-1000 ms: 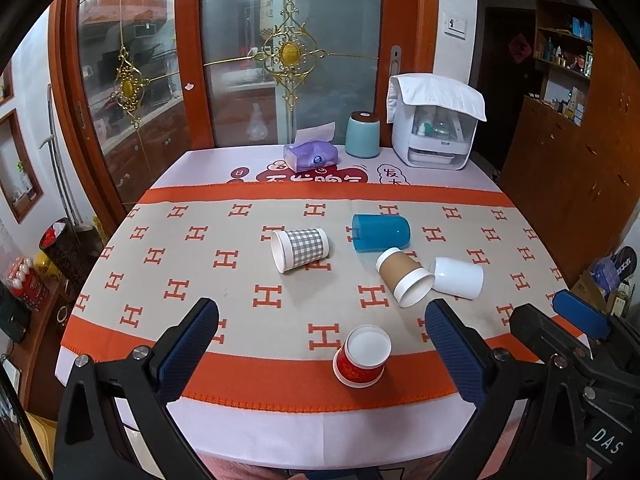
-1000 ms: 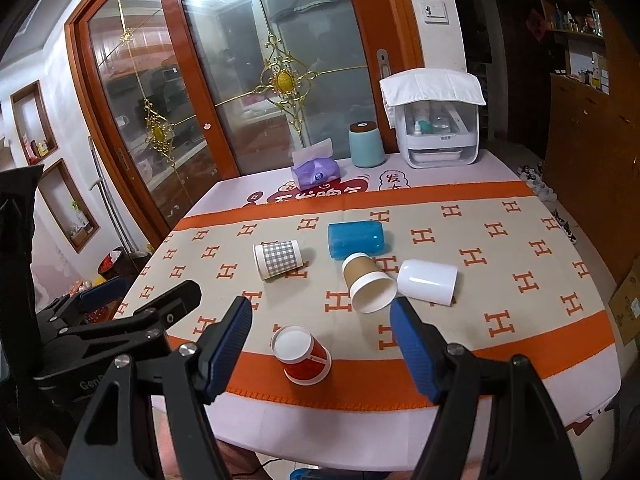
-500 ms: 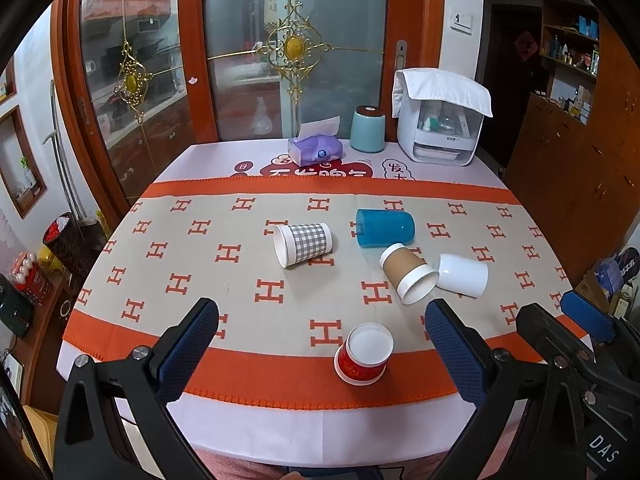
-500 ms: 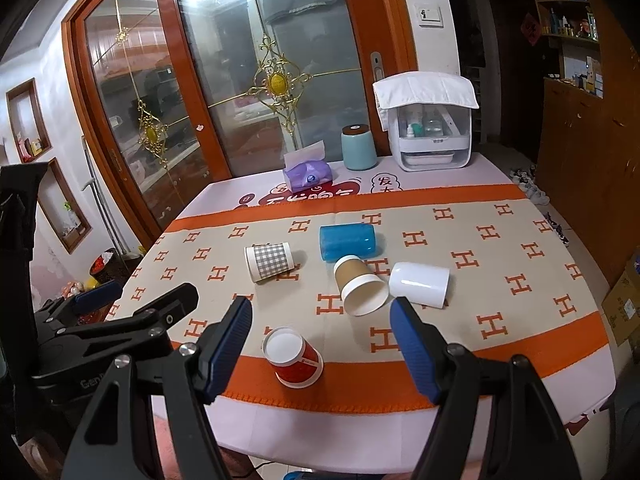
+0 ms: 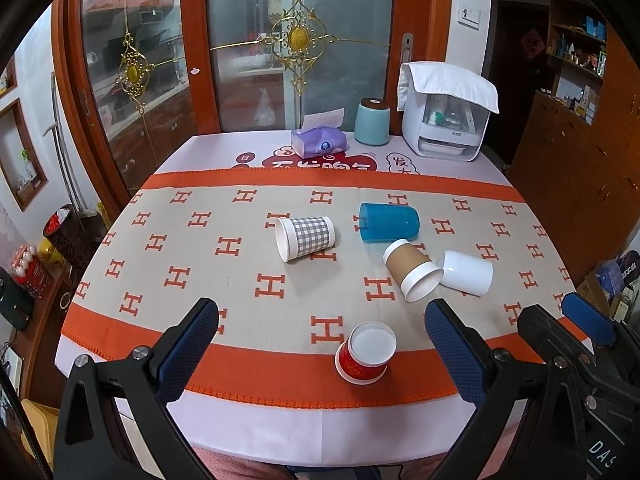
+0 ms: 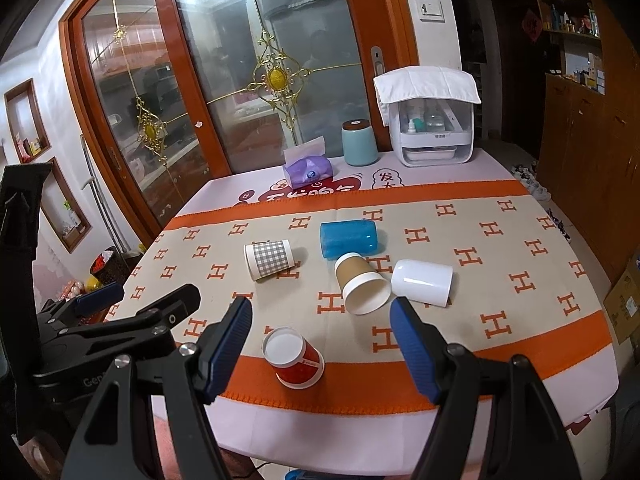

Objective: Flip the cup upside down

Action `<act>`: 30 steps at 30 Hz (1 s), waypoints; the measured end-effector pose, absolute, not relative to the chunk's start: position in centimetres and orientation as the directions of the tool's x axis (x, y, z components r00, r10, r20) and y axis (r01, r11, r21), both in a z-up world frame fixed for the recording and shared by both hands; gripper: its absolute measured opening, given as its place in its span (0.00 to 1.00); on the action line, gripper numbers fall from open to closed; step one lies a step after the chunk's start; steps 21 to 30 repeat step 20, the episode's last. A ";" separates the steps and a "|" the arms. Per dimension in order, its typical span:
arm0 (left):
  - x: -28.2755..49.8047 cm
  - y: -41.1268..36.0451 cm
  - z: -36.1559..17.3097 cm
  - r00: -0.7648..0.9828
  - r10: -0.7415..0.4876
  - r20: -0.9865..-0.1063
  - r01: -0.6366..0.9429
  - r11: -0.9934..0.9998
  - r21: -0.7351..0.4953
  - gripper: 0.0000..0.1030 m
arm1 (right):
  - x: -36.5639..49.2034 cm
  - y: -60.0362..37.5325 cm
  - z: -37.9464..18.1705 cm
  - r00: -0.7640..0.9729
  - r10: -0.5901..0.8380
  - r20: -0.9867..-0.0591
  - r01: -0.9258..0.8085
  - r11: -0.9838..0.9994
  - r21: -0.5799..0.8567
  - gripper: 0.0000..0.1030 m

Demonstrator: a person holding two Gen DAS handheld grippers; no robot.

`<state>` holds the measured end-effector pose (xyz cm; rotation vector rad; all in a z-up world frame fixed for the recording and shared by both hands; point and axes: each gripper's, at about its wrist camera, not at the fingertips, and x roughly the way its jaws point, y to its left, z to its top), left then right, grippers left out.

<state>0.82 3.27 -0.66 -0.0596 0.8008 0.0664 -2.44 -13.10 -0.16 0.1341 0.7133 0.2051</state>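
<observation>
The left hand-held gripper [image 5: 320,334] and the right hand-held gripper [image 6: 320,330] both hang above the near edge of the desk [image 5: 248,424], each with its jaws wide apart and nothing between them. Nearest on the orange band stands the red cup [image 5: 365,353], already upside down with its white base up. Beyond it the brown cup [image 5: 412,270] lies on its side, touching the white cup [image 5: 466,272] at its right. Farther back lie the checked cup [image 5: 306,237] and the blue cup [image 5: 389,223], also on their sides. At the far end stand a tissue pack [image 5: 319,142], a green canister [image 5: 372,121] and a white appliance [image 5: 446,118].
</observation>
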 end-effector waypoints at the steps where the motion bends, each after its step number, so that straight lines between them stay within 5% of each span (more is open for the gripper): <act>1: 0.8 3.3 -0.7 0.693 0.038 -0.720 -0.083 0.996 -0.028 0.99 | -2.4 -13.1 -0.2 0.737 0.231 -0.635 -0.140 0.971 0.191 0.70; 30: 1.6 3.5 -1.5 0.675 0.044 -0.736 -0.087 0.996 -0.021 0.99 | -2.0 -13.0 -0.8 0.730 0.235 -0.641 -0.139 0.970 0.197 0.70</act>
